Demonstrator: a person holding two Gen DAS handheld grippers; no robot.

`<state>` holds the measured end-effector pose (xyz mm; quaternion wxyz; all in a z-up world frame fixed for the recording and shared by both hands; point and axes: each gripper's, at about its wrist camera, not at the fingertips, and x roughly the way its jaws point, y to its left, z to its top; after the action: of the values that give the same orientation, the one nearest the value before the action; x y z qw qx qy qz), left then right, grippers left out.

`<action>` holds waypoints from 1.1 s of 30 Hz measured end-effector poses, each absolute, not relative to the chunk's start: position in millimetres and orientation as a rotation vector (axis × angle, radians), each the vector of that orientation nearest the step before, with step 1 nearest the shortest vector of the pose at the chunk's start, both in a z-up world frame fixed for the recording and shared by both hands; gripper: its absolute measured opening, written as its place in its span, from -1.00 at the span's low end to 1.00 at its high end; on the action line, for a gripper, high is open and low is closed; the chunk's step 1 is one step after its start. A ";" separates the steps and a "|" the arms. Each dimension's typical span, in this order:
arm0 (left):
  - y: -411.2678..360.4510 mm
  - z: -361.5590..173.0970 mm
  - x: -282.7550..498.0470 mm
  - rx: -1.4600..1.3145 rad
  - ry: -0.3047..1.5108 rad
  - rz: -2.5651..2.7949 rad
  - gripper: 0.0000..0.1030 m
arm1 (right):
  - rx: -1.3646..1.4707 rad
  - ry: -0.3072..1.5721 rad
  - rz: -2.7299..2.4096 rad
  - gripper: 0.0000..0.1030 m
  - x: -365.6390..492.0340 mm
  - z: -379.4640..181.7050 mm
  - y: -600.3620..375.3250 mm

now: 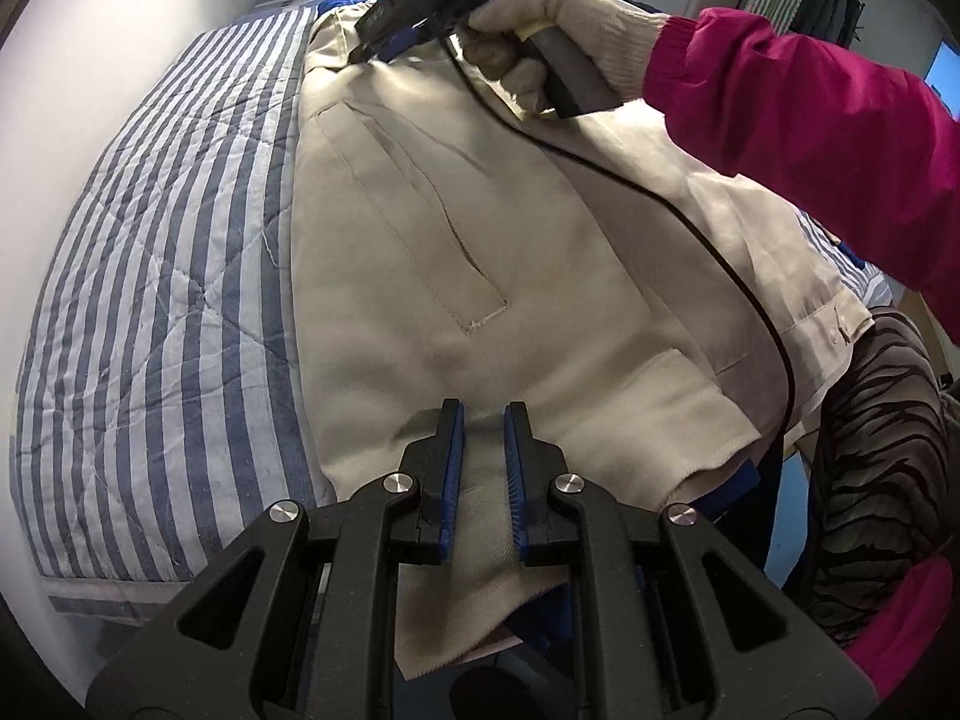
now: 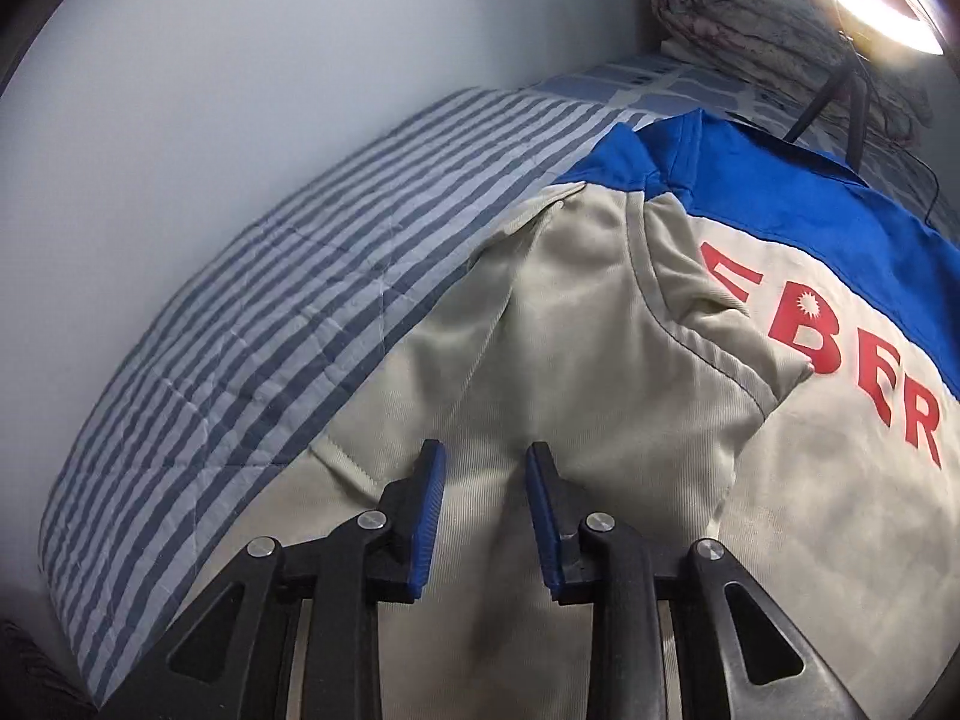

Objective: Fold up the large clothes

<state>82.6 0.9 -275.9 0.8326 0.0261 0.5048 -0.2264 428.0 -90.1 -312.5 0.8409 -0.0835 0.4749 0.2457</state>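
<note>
The jacket (image 1: 492, 276), beige with a blue yoke and red lettering, lies on the bed, spread over a striped quilt (image 1: 150, 300). In the left wrist view one front panel is turned over so that the inner side and its pocket seam face up; this indicates a first lengthwise fold under way, not finished.

The left gripper (image 1: 483, 414) has its jaws clamped on a fold of the jacket hem; cloth passes between the blue pads. The right gripper (image 2: 486, 456) is carried by a gloved hand (image 1: 540, 30) at the far, collar end of the garment. Its jaws stand a little apart over beige cloth near the shoulder seam; whether the pads press on the cloth cannot be told from this angle.

Remaining work, judged from the layout: lay the turned panel flat, bring in the sleeves and opposite side, then fold the jacket crosswise into a compact stack.
</note>
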 end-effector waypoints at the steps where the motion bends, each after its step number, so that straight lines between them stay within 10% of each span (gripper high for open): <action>1: 2.5 -275.5 81.8 0.049 1.072 -0.487 -0.77 | -0.150 1.018 0.499 -0.49 428.0 -307.7 -93.7; 13: 67.1 -222.1 68.6 -0.211 0.941 -0.429 -0.77 | 0.081 0.959 0.706 -0.43 259.0 -205.0 -159.8; 26: 33.7 -277.0 49.1 -0.084 1.041 -0.453 -0.77 | -0.112 1.156 0.778 -0.46 107.5 -311.6 -118.6; 33: 29.4 -245.2 38.3 -0.059 0.964 -0.402 -0.77 | -0.045 1.073 0.739 -0.31 98.5 -282.6 -142.2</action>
<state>38.3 29.4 -245.2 0.8663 -0.0282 0.4603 -0.1918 98.5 -142.2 -282.6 0.7949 -0.0208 0.4993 0.3440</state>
